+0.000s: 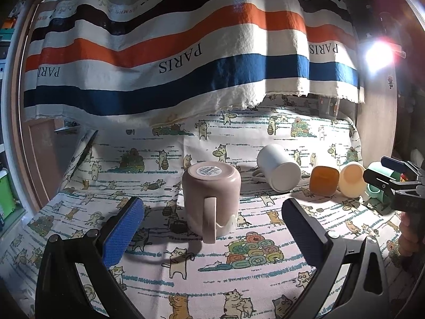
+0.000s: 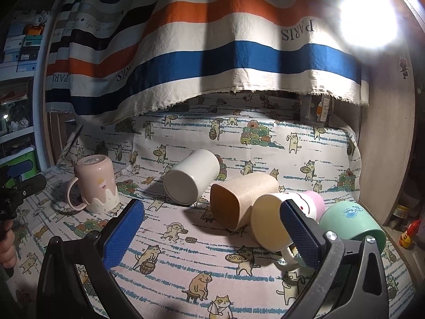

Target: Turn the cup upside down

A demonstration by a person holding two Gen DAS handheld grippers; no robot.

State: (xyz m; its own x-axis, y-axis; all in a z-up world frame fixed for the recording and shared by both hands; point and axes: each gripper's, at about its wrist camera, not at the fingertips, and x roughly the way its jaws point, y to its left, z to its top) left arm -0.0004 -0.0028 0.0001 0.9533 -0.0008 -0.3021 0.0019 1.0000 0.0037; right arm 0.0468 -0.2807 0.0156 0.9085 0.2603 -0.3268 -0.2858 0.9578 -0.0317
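The pink mug is standing mouth-down near the left edge of the cat-print tablecloth, base and sticker up, handle facing the left gripper. That gripper is hovering just short of it, jaws spread wide and holding nothing. For this mug the flip appears finished.

The right gripper is likewise gaping and empty. Ahead of it, toward the right edge, four cups are lying on their sides: white cup, tan cup, cream cup, green cup. The next move probably calls for closing on one sideways cup's wall and rotating its mouth downward.
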